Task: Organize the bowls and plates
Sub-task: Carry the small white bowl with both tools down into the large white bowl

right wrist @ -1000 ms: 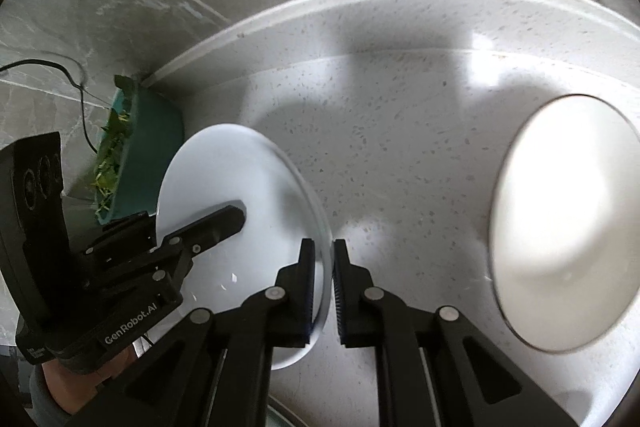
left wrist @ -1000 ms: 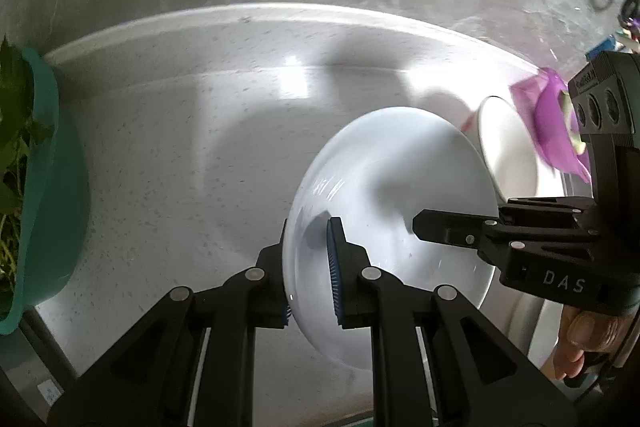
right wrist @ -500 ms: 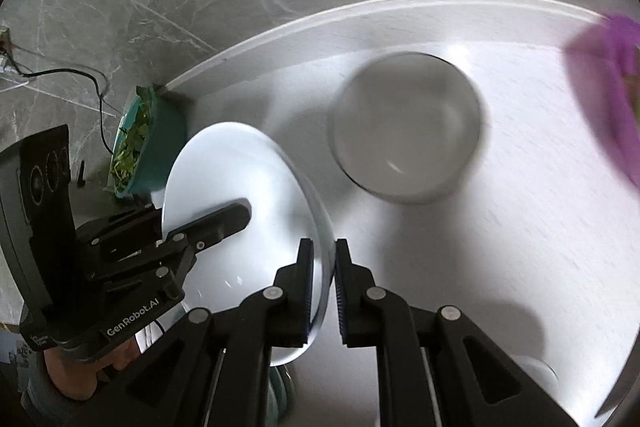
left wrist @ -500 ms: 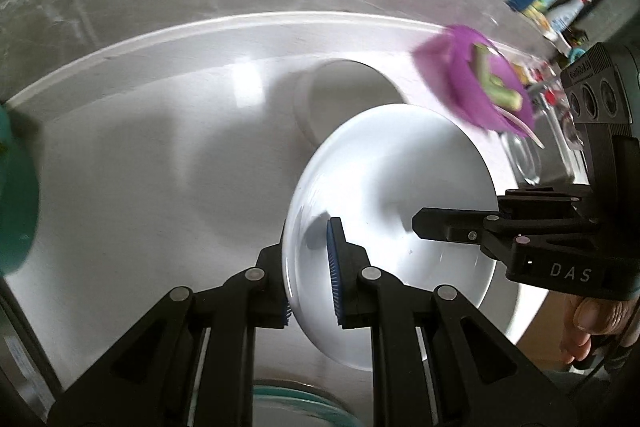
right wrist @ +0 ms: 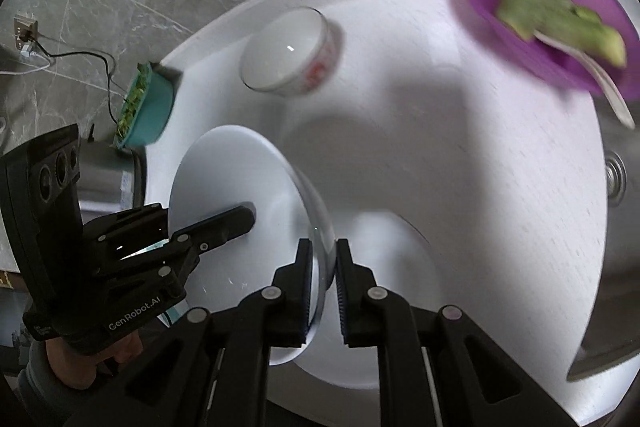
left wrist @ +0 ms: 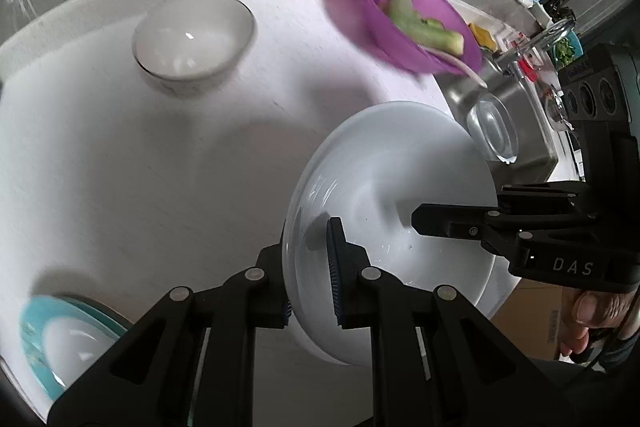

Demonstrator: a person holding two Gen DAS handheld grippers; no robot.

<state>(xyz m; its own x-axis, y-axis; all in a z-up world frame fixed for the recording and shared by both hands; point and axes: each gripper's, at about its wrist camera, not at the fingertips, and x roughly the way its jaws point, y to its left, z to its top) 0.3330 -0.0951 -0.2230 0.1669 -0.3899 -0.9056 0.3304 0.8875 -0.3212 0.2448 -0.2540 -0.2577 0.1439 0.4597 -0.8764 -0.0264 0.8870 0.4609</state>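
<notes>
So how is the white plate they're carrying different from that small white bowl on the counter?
The white plate is wide and shallow; the small bowl is narrower and deeper. The plate is held off the counter, tilted, its rim pinched on opposite sides by the left gripper and right gripper; the bowl stands alone. The bowl has red markings outside; the plate looks plain. Both are white and empty.

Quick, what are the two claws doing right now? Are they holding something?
Left claw: closed on the rim of the white plate.
Right claw: closed on the opposite rim of the same white plate.
</notes>
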